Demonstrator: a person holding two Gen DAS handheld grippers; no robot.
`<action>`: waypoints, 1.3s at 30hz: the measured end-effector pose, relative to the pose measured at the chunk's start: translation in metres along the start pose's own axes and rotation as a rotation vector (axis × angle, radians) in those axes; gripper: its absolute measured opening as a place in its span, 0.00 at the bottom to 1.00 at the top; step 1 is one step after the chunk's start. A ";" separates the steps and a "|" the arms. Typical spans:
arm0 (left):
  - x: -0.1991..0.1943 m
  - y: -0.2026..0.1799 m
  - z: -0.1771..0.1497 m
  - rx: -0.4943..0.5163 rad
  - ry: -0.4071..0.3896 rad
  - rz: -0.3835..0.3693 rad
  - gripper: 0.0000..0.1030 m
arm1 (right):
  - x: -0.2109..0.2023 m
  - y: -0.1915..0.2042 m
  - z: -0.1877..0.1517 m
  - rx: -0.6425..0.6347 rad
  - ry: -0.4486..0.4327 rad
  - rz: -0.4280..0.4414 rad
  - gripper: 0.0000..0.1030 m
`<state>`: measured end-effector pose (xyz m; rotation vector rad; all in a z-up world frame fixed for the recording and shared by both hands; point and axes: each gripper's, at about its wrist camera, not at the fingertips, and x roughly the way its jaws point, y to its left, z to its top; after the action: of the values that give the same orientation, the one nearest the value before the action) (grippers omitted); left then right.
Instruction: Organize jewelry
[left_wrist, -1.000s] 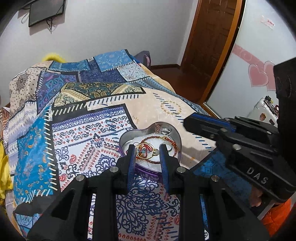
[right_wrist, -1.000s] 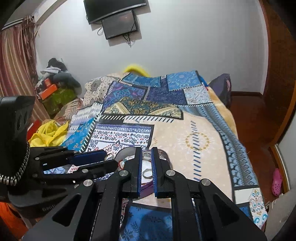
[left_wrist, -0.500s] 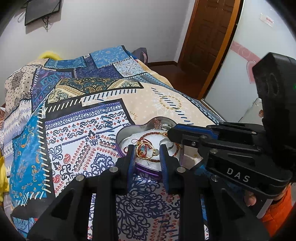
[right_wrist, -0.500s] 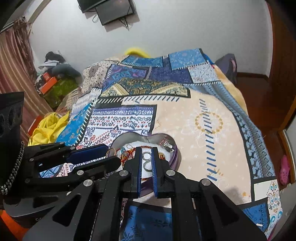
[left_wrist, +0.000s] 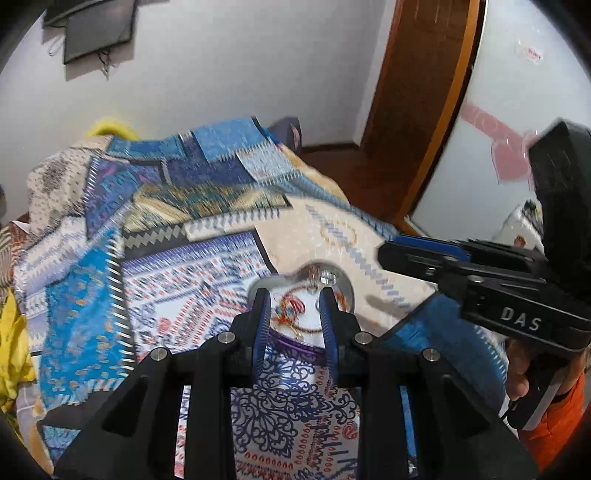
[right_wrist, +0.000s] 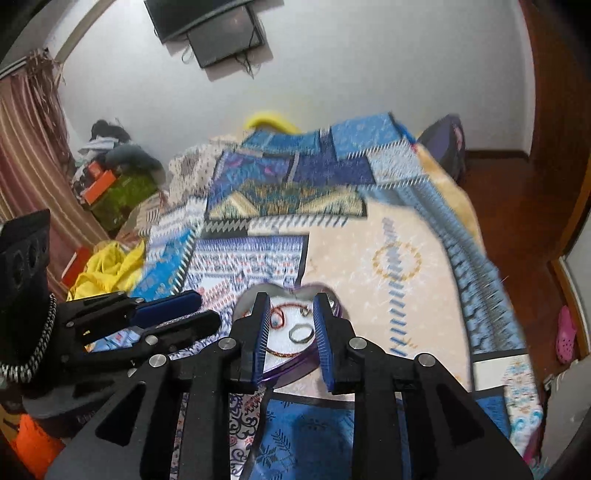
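A heart-shaped metal tin with a purple wall (left_wrist: 345, 286) (right_wrist: 295, 363) lies on the patterned bedspread. It holds red bead bracelets (left_wrist: 291, 308) (right_wrist: 279, 319), gold rings and a silver ring (right_wrist: 301, 334). My left gripper (left_wrist: 293, 295) is open and empty, just above and before the tin. My right gripper (right_wrist: 288, 301) is open and empty over the tin; it also shows at the right of the left wrist view (left_wrist: 417, 254). Both views are motion-blurred.
The patchwork bedspread (right_wrist: 399, 258) covers the bed. Yellow cloth (right_wrist: 107, 266) and piled boxes (right_wrist: 110, 188) lie left of the bed. A wooden door (left_wrist: 424, 92) and wood floor (right_wrist: 517, 206) are to the right. A pink sandal (right_wrist: 565, 334) lies on the floor.
My right gripper's jaws have opened wide, from nearly shut, releasing the ring into the tin. Both grippers have drawn back and tilted up from the tin. The left stays open.
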<state>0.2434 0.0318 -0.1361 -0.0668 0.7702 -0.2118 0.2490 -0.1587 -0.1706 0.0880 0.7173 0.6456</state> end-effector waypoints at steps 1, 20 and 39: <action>-0.011 0.000 0.003 -0.006 -0.025 0.003 0.25 | -0.007 0.002 0.002 -0.004 -0.020 -0.003 0.21; -0.235 -0.068 -0.012 0.043 -0.627 0.159 0.61 | -0.203 0.097 -0.019 -0.190 -0.614 -0.096 0.26; -0.261 -0.078 -0.054 -0.005 -0.647 0.196 0.97 | -0.215 0.111 -0.045 -0.146 -0.654 -0.258 0.90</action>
<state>0.0108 0.0126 0.0141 -0.0595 0.1293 0.0053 0.0402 -0.2002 -0.0467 0.0652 0.0462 0.3823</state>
